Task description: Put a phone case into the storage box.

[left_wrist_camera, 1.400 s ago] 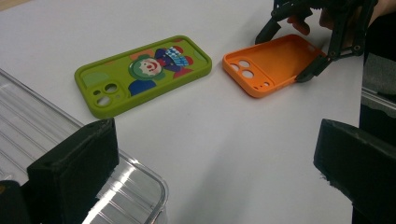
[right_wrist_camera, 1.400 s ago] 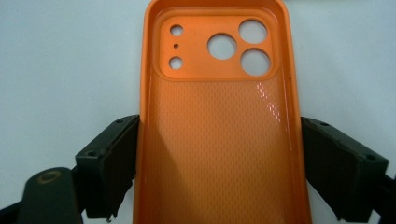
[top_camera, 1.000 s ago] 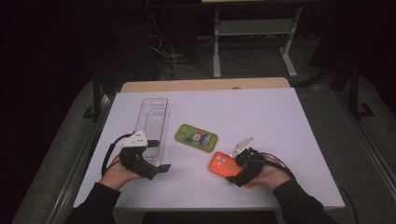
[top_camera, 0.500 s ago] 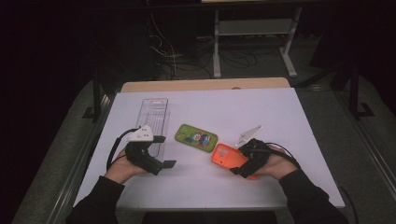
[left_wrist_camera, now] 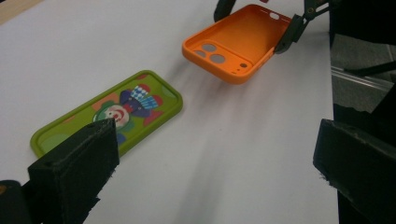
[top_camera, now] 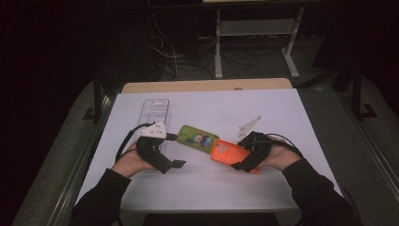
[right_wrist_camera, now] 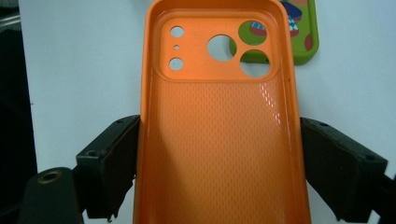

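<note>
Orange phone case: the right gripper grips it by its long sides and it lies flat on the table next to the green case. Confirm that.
Not quite. The orange phone case is lifted off the table, as the left gripper view shows. The right gripper does hold it by its long sides, near the green case.

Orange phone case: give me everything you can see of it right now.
The orange phone case is a soft-looking, rubbery shell, hollow side up, with a textured inner floor, a raised rim and round camera cut-outs at its far end. The right gripper is shut on its two long sides. It hangs tilted above the white table, its far end near the green clown case, which shows through two cut-outs.
</note>
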### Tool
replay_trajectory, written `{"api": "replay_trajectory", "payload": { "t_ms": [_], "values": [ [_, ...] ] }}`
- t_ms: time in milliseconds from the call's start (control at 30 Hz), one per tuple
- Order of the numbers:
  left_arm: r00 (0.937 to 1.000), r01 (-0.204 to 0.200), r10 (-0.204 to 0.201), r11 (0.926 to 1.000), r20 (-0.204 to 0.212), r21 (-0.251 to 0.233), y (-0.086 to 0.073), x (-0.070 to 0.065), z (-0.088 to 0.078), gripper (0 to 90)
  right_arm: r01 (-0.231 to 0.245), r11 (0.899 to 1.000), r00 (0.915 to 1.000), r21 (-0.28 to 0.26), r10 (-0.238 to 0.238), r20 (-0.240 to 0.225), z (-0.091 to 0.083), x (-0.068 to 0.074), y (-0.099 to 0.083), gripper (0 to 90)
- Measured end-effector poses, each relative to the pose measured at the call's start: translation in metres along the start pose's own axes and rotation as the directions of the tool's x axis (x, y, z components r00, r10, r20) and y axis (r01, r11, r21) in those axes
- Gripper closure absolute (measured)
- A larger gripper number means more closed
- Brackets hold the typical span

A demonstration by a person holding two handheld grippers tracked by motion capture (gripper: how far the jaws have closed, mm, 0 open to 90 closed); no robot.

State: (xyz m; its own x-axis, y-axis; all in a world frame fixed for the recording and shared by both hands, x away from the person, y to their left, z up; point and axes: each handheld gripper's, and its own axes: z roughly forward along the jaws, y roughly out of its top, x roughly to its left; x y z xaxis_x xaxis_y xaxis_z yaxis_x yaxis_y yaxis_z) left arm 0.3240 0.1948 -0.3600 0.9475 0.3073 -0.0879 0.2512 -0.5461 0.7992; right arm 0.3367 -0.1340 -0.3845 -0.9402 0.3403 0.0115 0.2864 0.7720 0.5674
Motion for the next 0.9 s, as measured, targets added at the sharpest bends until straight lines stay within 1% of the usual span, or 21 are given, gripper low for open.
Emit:
{"api": "replay_trajectory", "payload": {
  "t_ms": [100,133,167,200,267,333,400,467,533,600,633,700,733,767,833,900],
  "values": [
    [0.9994,-0.021,0.021,0.9998,0.028,0.003,0.007,0.000,0.002,0.0,0.014,1.000,0.9998,0.003,-0.014,-0.017,-0.001,0.000,0.006,15.1],
    [0.9990,-0.028,0.028,0.9996,0.035,0.001,0.009,0.000,0.002,0.0,0.026,1.000,0.9994,0.010,-0.026,-0.023,-0.001,0.000,0.007,15.0],
    [0.9987,-0.027,0.027,0.9996,0.044,0.000,0.011,0.000,0.003,0.0,0.038,0.999,0.9988,0.010,-0.038,-0.030,-0.001,0.000,0.008,15.1],
    [0.9981,-0.038,0.038,0.9993,0.048,0.004,0.013,0.000,0.005,0.0,0.044,0.999,0.9985,0.013,-0.043,-0.035,0.000,0.001,0.010,15.0],
    [0.9960,-0.056,0.055,0.9984,0.070,0.010,0.016,-0.001,0.008,0.0,0.067,0.998,0.9968,0.019,-0.066,-0.044,0.000,0.002,0.014,15.0],
    [0.9948,-0.066,0.064,0.9977,0.080,0.018,0.020,-0.002,0.012,0.0,0.082,0.996,0.9955,0.027,-0.080,-0.050,0.001,0.003,0.017,15.0],
    [0.9937,-0.069,0.067,0.9975,0.090,0.015,0.022,-0.003,0.016,0.0,0.099,0.995,0.9932,0.028,-0.097,-0.065,0.000,0.003,0.020,15.0],
    [0.9909,-0.087,0.085,0.9960,0.104,0.016,0.024,-0.004,0.020,0.0,0.117,0.993,0.9909,0.033,-0.115,-0.070,0.001,0.004,0.023,15.0],
    [0.9885,-0.101,0.097,0.9945,0.116,0.027,0.026,-0.005,0.023,0.0,0.135,0.990,0.9878,0.033,-0.132,-0.082,0.001,0.003,0.026,15.0],
    [0.9871,-0.098,0.095,0.9950,0.129,0.019,0.027,-0.006,0.027,0.0,0.155,0.987,0.9844,0.033,-0.151,-0.090,0.002,0.003,0.030,15.1],
    [0.9864,-0.103,0.099,0.9944,0.131,0.023,0.027,-0.007,0.030,0.0,0.156,0.987,0.9835,0.034,-0.152,-0.098,0.002,0.004,0.031,15.0],
    [0.9838,-0.116,0.109,0.9925,0.142,0.040,0.028,-0.007,0.035,0.0,0.172,0.985,0.9798,0.029,-0.168,-0.109,0.003,0.004,0.035,15.0],
    [0.9818,-0.128,0.119,0.9902,0.148,0.055,0.029,-0.007,0.036,0.0,0.182,0.983,0.9779,0.028,-0.178,-0.111,0.003,0.004,0.036,15.0],
    [0.9811,-0.119,0.110,0.9915,0.159,0.051,0.029,-0.008,0.039,0.0,0.184,0.983,0.9773,0.028,-0.180,-0.113,0.003,0.005,0.037,15.0],
    [0.9786,-0.126,0.114,0.9903,0.171,0.058,0.031,-0.008,0.043,0.0,0.200,0.979,0.9744,0.027,-0.196,-0.110,0.004,0.006,0.039,15.0],
    [0.9775,-0.125,0.112,0.9901,0.178,0.063,0.033,-0.008,0.046,0.0,0.203,0.979,0.9727,0.022,-0.199,-0.119,0.004,0.006,0.041,15.0]
  ]
}}
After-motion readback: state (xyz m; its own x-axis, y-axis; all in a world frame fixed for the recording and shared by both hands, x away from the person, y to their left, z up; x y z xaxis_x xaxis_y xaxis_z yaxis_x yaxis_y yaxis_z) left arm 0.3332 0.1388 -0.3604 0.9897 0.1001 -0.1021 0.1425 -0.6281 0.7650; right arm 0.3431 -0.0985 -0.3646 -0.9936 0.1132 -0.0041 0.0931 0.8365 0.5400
